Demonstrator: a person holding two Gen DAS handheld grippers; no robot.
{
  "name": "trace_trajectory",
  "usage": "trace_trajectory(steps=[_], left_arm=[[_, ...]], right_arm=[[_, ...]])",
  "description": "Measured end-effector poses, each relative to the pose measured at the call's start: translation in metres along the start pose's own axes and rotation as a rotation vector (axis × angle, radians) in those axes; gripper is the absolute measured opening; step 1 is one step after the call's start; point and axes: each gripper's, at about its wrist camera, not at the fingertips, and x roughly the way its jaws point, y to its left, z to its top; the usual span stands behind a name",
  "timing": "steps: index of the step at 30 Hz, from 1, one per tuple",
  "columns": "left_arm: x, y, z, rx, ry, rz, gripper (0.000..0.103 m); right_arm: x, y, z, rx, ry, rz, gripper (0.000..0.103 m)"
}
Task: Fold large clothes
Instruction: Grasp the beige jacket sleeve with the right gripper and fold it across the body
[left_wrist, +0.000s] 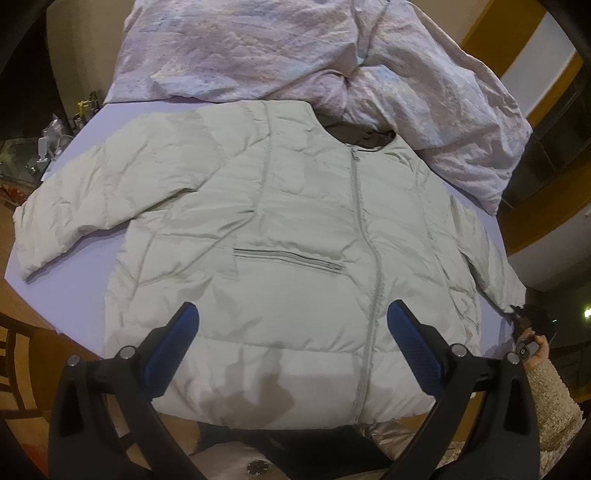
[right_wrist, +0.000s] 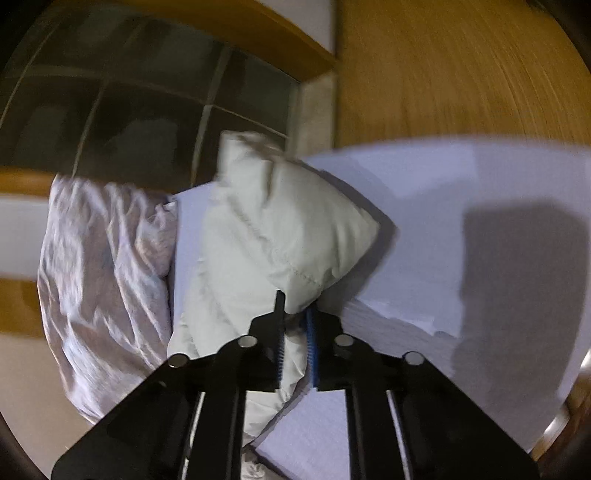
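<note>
Jacket (left_wrist: 288, 229), pale grey and puffy, lies flat on the light purple table (left_wrist: 81, 295), front up and zipped, with both sleeves spread out. A crumpled pink blanket (left_wrist: 332, 55) sits just past its collar. The left hand-held gripper (left_wrist: 291, 325) hangs over the bottom part of the jacket with its blue pads wide apart, holding nothing. The right hand-held gripper (right_wrist: 295, 332) is squeezed tight on the end of one sleeve (right_wrist: 280, 229) near the table edge.

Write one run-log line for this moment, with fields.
step: sleeve grasp | jacket: flat, zipped, on table | right claw: shut on sleeve | left claw: open, above hem
</note>
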Motion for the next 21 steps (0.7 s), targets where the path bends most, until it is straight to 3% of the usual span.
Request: trace_trajectory(steps=[4, 10, 16, 21], left_arm=[[-0.003, 0.012, 0.002, -0.027, -0.013, 0.02, 0.101], [-0.003, 0.03, 0.008, -0.048, -0.042, 0.066, 0.101], [-0.001, 0.046, 0.014, -0.055, -0.054, 0.103, 0.101], [-0.001, 0.065, 0.017, -0.09, -0.062, 0.104, 0.101]], right_arm=[[-0.021, 0.061, -0.007, -0.256, -0.083, 0.016, 0.006], [-0.033, 0.17, -0.055, -0.558, -0.083, 0.16, 0.006], [-0.04, 0.259, -0.154, -0.843, 0.013, 0.338, 0.006], [-0.029, 0.292, -0.237, -0.99, 0.145, 0.431, 0.006]])
